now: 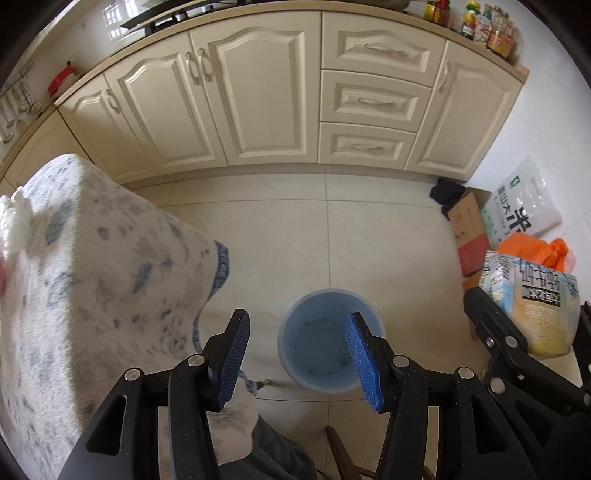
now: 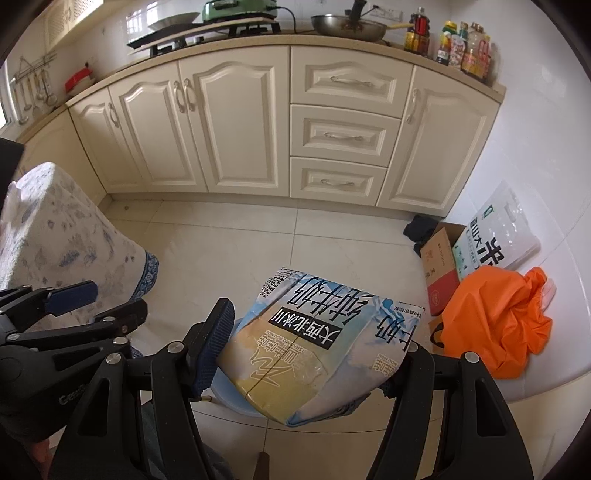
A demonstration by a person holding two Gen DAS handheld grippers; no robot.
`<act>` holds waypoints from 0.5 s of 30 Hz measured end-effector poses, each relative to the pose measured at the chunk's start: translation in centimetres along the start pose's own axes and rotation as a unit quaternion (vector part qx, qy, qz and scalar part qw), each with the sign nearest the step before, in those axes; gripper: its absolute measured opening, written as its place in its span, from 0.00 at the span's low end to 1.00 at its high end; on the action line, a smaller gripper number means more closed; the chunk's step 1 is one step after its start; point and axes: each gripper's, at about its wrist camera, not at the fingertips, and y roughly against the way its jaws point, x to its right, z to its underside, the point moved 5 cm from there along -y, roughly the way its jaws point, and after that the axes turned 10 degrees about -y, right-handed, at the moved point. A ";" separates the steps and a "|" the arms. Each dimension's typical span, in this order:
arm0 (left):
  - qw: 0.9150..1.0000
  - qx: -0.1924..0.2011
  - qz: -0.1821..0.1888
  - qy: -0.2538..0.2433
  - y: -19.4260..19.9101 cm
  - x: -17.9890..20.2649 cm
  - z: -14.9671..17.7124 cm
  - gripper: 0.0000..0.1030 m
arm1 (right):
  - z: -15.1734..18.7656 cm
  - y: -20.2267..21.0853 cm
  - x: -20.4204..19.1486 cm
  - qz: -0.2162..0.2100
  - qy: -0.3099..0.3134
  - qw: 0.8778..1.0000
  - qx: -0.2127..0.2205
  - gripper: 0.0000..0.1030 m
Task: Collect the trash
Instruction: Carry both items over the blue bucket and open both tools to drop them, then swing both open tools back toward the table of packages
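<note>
- The left gripper (image 1: 297, 358) is showing black plastic linkage arms with cut-out slots, silver round screws at the pivots, and textured blue pads on its fingers (image 1: 360, 356).
- The right gripper (image 2: 314, 350) is showing matching black arms, silver screws and dark blue padding.

bin (image 1: 330, 341) on floor (image 1: 280, 229), cabinets (image 1: 258, 92) behind, table (image 1: 92, 277) left.

Ahead of your tool stood cream cabinets (image 2: 240, 125) under a counter (image 2: 221, 46) bearing a wok (image 2: 347, 26) and sauce bottles (image 2: 461, 48). Right of it, an orange bag (image 2: 498, 325) lay against a cardboard box (image 2: 441, 266); left, a floral tablecloth (image 2: 62, 236).
</note>
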 end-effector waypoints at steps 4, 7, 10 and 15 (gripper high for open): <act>1.000 0.002 -0.012 0.009 1.0 -0.3 0.9 0.50 | -0.1 -0.6 -0.9 -0.025 -0.005 1.000 -0.009 0.66; 1.000 0.000 -0.018 0.017 1.6 -0.6 1.6 0.50 | -0.2 -1.0 -1.6 -0.033 -0.005 0.999 -0.016 0.70; 0.999 0.000 -0.023 0.026 1.9 -1.0 1.9 0.50 | -0.2 -1.2 -2.1 -0.028 -0.002 0.999 -0.019 0.80; 0.999 -0.007 -0.013 0.031 1.8 -1.2 2.3 0.50 | 0.0 -1.5 -2.2 -0.028 -0.005 0.999 -0.029 0.81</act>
